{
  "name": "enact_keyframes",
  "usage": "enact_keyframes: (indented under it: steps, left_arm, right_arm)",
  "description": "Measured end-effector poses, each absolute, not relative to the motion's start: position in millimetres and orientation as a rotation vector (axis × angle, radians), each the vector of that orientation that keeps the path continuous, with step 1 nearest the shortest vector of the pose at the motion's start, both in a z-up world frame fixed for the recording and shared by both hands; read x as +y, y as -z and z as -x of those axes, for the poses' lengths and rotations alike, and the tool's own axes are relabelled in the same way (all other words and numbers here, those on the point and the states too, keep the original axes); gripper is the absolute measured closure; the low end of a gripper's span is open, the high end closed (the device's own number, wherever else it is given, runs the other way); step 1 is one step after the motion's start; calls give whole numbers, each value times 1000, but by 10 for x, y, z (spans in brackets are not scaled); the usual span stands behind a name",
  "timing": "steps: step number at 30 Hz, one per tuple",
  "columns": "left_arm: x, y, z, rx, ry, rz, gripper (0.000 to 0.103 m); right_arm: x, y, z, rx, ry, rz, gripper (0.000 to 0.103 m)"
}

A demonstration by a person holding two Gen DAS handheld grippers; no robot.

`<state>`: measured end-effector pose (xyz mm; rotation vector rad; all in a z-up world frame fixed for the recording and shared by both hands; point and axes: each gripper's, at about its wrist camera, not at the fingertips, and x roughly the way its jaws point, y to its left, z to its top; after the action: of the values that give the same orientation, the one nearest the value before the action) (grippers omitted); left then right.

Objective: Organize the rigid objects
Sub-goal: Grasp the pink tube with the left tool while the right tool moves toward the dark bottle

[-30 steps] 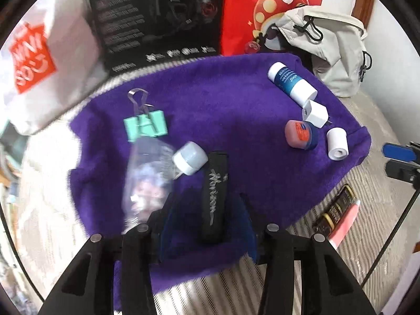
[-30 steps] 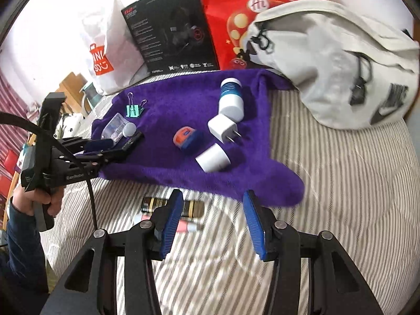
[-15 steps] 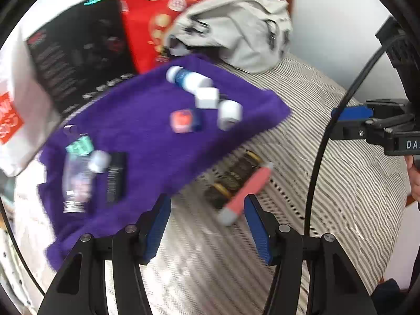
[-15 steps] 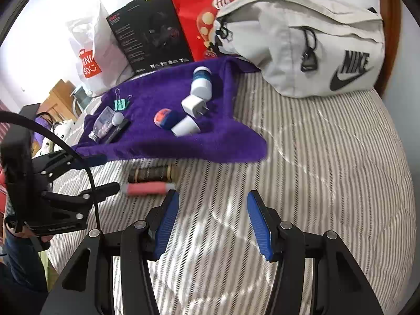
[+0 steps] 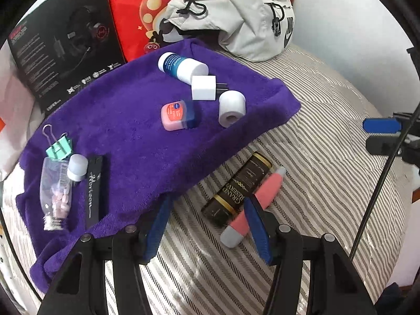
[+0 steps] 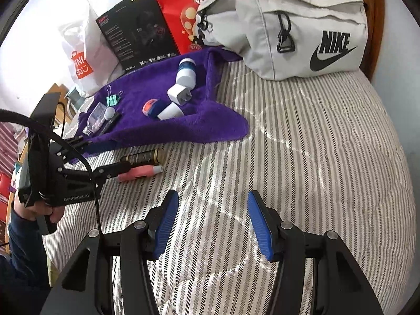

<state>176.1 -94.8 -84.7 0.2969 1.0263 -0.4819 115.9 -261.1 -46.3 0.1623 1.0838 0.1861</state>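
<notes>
A towel (image 5: 136,131) lies across the bed (image 5: 328,173). On it, at centre top of the left wrist frame, a bottle (image 5: 181,67), a charger plug (image 5: 204,88), a roll (image 5: 231,108) and a small jar (image 5: 177,115) cluster together. At left sit a binder clip (image 5: 59,149), a vial (image 5: 59,189) and a flat stick (image 5: 93,189). Off the towel's lower right edge, two tubes (image 5: 237,189) lie side by side. A bag (image 5: 236,21) rests behind the towel at upper right.
</notes>
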Motion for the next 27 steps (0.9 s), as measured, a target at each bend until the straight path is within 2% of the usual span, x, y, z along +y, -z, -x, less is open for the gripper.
enact_keyframes:
  steps: [16, 27]
  left_arm:
    - [-846, 849, -1843, 1092, 588, -207, 45]
    - [-956, 884, -1589, 1089, 604, -299, 48]
  right_arm:
    - [-2543, 606, -1161, 1123, -217, -161, 48]
    - [-2557, 667, -1166, 1138, -217, -168, 48]
